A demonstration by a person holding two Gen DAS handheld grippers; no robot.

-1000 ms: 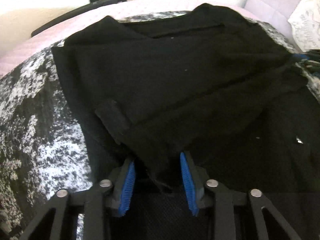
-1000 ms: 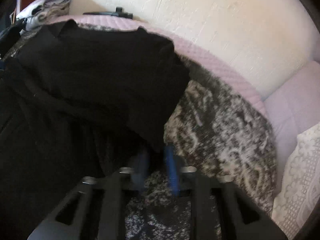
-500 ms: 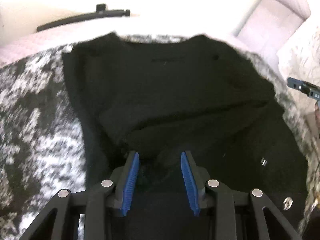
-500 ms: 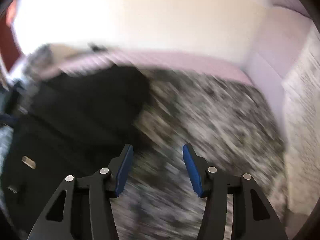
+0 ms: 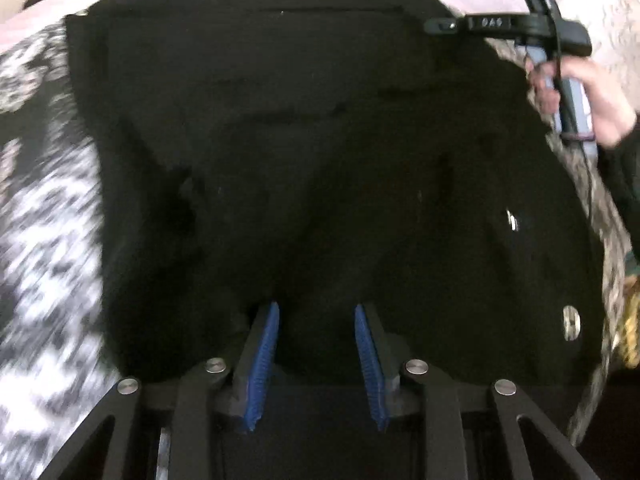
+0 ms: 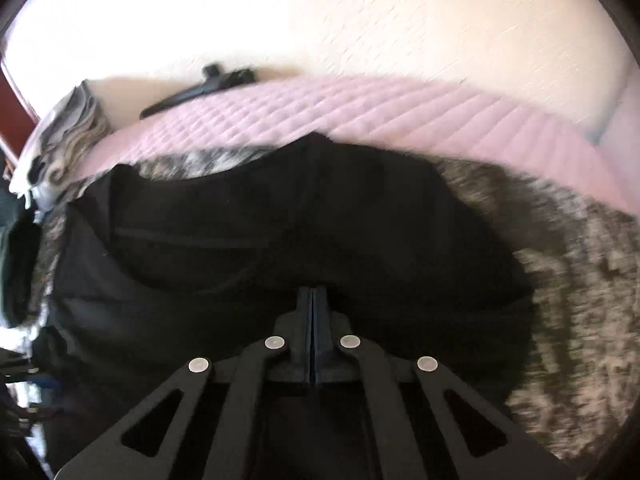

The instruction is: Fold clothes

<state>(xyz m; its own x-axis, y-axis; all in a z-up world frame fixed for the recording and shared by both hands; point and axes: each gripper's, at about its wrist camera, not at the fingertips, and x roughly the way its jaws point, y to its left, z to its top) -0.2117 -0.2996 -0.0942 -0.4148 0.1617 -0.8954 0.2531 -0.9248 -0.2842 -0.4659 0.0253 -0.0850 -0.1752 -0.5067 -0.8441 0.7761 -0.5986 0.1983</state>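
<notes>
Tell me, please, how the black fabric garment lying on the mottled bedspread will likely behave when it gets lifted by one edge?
The black fabric garment will probably sag and drape; its creases show limp cloth. It should slide little on the mottled grey-and-white bedspread, which looks textured. Its small metal fasteners may swing as it rises.

We record the garment point(image 5: 320, 140) as plain black, with small silver-coloured metal fittings point(image 5: 571, 322). The blanket point(image 5: 44, 240) beneath it is mottled black, grey and white. The quilt point(image 6: 360, 108) is pale pink with a diamond-stitched pattern. The wall point(image 6: 320, 20) is cream. The left gripper point(image 5: 316, 320) is black with blue pads point(image 5: 264, 356); the right gripper point(image 6: 313, 300) is black.
</notes>
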